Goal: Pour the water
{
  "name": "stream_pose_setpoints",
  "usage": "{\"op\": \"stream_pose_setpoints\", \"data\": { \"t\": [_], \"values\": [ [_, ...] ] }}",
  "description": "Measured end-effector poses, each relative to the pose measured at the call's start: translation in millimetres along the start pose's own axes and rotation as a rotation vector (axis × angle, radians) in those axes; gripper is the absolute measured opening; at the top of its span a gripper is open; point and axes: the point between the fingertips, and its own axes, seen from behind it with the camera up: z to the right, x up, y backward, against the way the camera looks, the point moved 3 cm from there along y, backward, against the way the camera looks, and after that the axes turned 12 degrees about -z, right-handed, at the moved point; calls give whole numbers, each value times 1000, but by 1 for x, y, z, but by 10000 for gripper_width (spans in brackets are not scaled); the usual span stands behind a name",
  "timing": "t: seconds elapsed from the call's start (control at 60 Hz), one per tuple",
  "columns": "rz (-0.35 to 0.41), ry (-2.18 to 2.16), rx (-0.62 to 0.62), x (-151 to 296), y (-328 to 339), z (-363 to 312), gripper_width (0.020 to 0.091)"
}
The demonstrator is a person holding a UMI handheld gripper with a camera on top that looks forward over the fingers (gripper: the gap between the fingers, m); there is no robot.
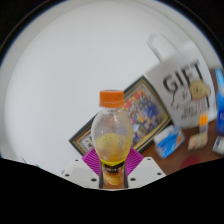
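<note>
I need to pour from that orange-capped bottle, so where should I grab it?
Grip the bottle low on its round body, coming in level from the near side. It stands upright between the hand-held gripper's open fingers, and the wide lower body suits the pads better than the narrow neck.

Just 1 view here, riding on the gripper (112,172) and looking forward along its 2 fingers, which poke up at the bottom. It's tilted, so the scene leans. Very close in: the bottle (112,140) fills the middle foreground, right ahead of the lens. Wide-angle bend curves the pale wall behind, with the gift bag (180,85) and framed picture (140,118) farther back.
</note>
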Motion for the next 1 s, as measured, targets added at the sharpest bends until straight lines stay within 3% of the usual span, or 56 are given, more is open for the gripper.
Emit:
{"op": "stream_pose_setpoints", "data": {
  "t": [0.15,0.283,0.633,0.717,0.867,0.967,1.0],
  "values": [
    [34,386,-233,35,16,66,270],
    [-28,565,-376,29,11,143,268],
    [-192,586,-433,-46,-14,248,273],
    [-157,594,-422,-49,-12,248,283],
    [-159,577,-421,-49,-9,249,493],
    [-219,568,-435,-56,-5,251,865],
    [-225,568,-450,-57,0,250,826]
  ]
}}
